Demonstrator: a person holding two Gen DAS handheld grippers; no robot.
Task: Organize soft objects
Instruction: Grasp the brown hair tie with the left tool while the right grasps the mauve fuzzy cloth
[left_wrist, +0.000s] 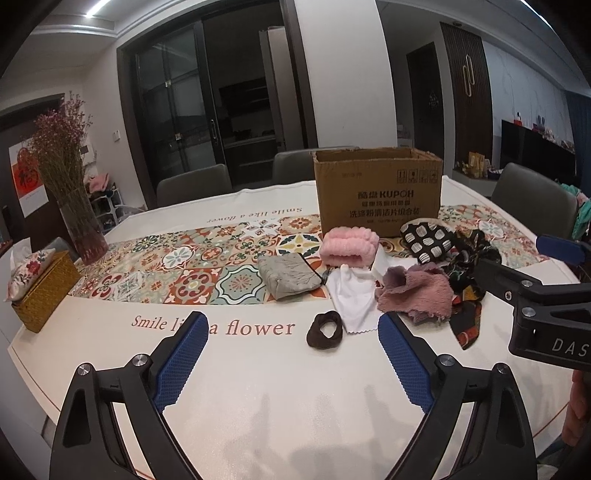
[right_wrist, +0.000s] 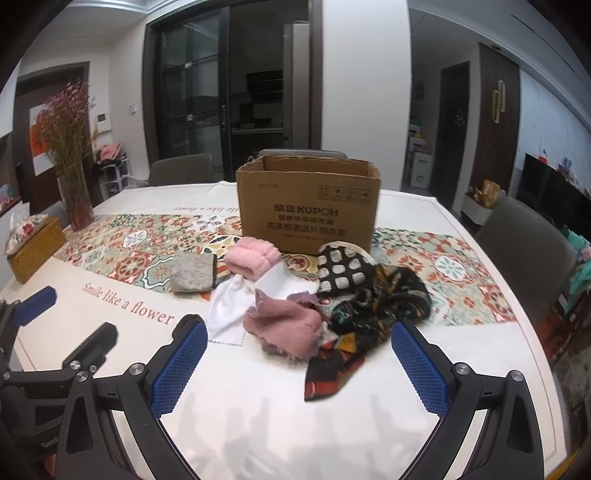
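An open cardboard box (left_wrist: 376, 192) (right_wrist: 308, 206) stands on the table runner. In front of it lie a rolled pink towel (left_wrist: 349, 247), a grey pouch (left_wrist: 288, 275), a white cloth (left_wrist: 354, 299), a mauve fuzzy cloth (right_wrist: 284, 325), a black-and-white spotted piece (right_wrist: 343, 271) and a dark patterned scarf (right_wrist: 380, 306). A brown scrunchie (left_wrist: 325, 329) rests just ahead of my left gripper (left_wrist: 293, 325), which is open and empty. My right gripper (right_wrist: 297, 328) is open too, low over the table, its fingers flanking the near end of the mauve cloth and scarf without touching.
A glass vase of dried flowers (left_wrist: 79, 221) and a woven tissue box (left_wrist: 44, 288) stand at the table's left end. Grey chairs (right_wrist: 524, 251) ring the far and right sides. The table's rounded edge (right_wrist: 535, 332) runs close on the right.
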